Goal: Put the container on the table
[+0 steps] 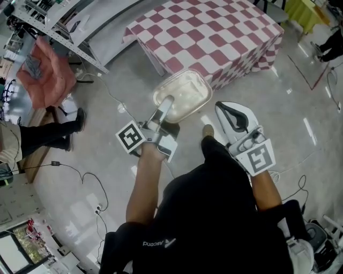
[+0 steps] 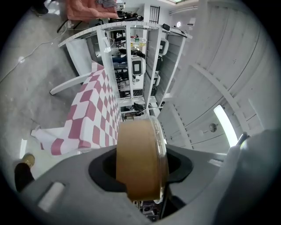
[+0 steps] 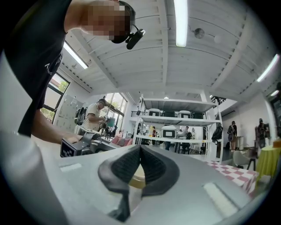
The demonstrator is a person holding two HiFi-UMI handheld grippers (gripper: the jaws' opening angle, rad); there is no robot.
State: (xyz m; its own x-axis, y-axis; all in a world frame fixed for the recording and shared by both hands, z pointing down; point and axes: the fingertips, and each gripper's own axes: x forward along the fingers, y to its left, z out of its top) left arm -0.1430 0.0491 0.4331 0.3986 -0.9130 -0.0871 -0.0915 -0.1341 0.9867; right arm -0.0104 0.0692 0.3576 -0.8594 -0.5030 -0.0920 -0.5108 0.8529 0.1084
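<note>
A clear lidded container [image 1: 182, 95] with tan sides hangs over the floor, just short of the table [image 1: 214, 37] with the red-and-white checked cloth. My left gripper [image 1: 167, 103] is shut on its near rim. In the left gripper view the container [image 2: 140, 158] stands on edge between the jaws, with the table [image 2: 94, 114] beyond it. My right gripper [image 1: 224, 111] is beside the container on the right, shut with nothing held; its black pads [image 3: 151, 165] meet at the tip. A sliver of the container [image 3: 137, 178] shows through the gap below them.
Metal shelving [image 1: 53, 21] and a pink cloth [image 1: 45, 64] are at the far left, with a standing person [image 1: 32, 136] below them. Cables [image 1: 86, 179] trail across the glossy floor. A yellow-covered table [image 1: 305, 10] sits at the top right. The holder's shoe [image 1: 208, 130] shows below the container.
</note>
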